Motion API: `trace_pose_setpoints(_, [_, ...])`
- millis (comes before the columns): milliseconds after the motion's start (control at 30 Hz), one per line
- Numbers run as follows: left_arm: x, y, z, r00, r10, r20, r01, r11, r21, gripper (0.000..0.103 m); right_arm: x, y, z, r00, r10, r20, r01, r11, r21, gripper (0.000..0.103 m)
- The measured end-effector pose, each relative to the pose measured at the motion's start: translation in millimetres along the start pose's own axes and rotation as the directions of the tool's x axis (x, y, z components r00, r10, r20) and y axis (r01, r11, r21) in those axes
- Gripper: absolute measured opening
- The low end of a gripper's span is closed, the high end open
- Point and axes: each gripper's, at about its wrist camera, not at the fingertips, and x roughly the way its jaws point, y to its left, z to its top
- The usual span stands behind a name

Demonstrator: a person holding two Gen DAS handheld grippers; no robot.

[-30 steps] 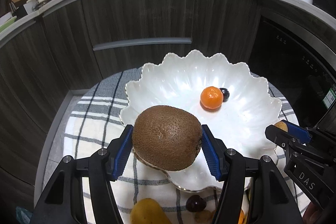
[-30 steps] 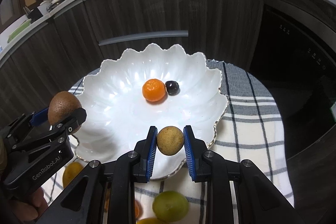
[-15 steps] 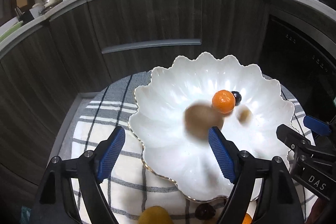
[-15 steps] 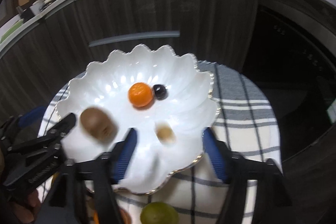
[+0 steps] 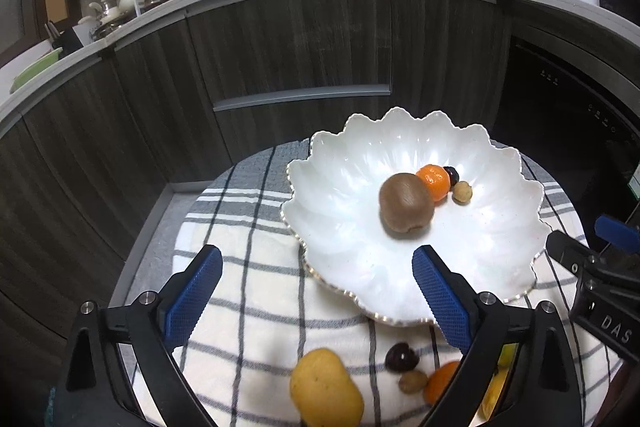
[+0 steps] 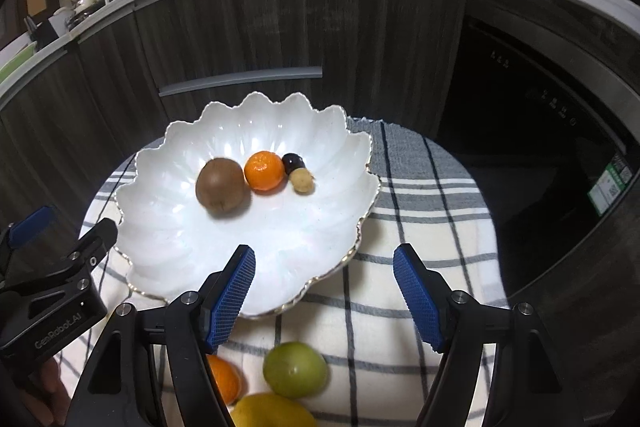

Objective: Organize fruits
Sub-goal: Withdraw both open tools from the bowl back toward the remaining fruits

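A white scalloped bowl sits on a checked cloth. In it lie a brown kiwi, an orange mandarin, a dark grape and a small tan fruit, all touching in a row. My left gripper is open and empty at the bowl's near left rim. My right gripper is open and empty at the bowl's near right rim.
Loose fruit lies on the cloth in front of the bowl: a yellow fruit, a dark fruit, a small brown one, an orange, a green lime and a lemon. Dark kitchen cabinets stand behind the round table.
Both grippers opened and dropped their fruit: the kiwi and the small tan fruit fell into the bowl and came to rest beside the mandarin. Both grippers drew back from the bowl.
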Motion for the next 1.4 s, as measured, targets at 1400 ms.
trace_pose_setpoints(1400, [-53.8, 26.2, -66.0, 0.999, 0.009, -0.033, -0.012, 0.997, -0.082, 0.097, -52.4, 21.2, -61.5, 0.999, 0.043, -0.015, -0.043, 0.999, -0.017, 0.072])
